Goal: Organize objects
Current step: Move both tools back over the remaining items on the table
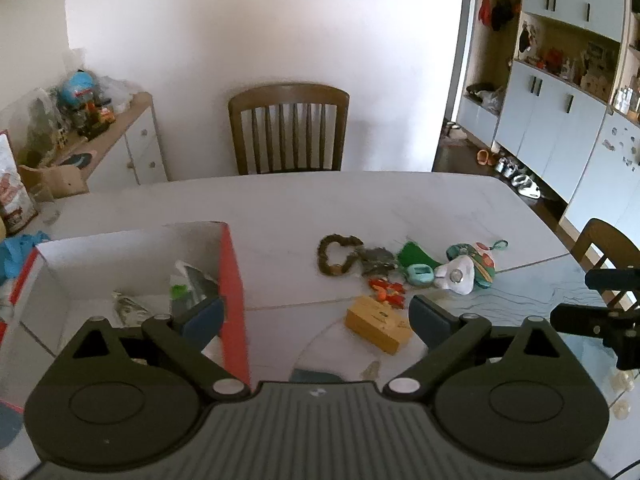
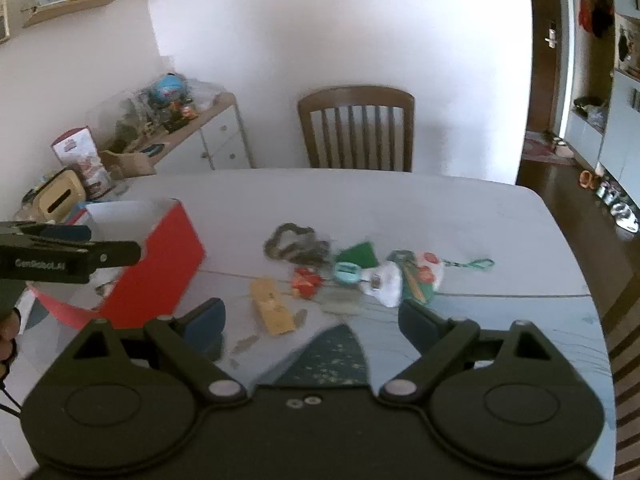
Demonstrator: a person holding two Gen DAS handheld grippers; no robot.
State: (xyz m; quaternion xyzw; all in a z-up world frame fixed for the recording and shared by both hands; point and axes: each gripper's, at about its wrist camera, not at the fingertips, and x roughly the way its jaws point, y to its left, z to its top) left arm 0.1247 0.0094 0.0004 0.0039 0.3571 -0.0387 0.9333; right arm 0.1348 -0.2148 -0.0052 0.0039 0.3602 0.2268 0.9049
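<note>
both pairs of fingers (image 1: pixel 430 318) hang released and empty above the desk (image 1: pixel 280 208), apparently between picks. right of the red-sided box (image 1: pixel 230 280), which holds a few sorted items, the yellow block (image 1: pixel 378 324) and trinkets (image 1: pixel 416 266) await collection.

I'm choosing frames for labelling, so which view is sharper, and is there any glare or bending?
Left wrist view: table items are crisp, like the yellow wooden block. Right wrist view: motion blur smears that block and the red box. Both: fisheye bends the table edge and the bright wall washes out.
</note>
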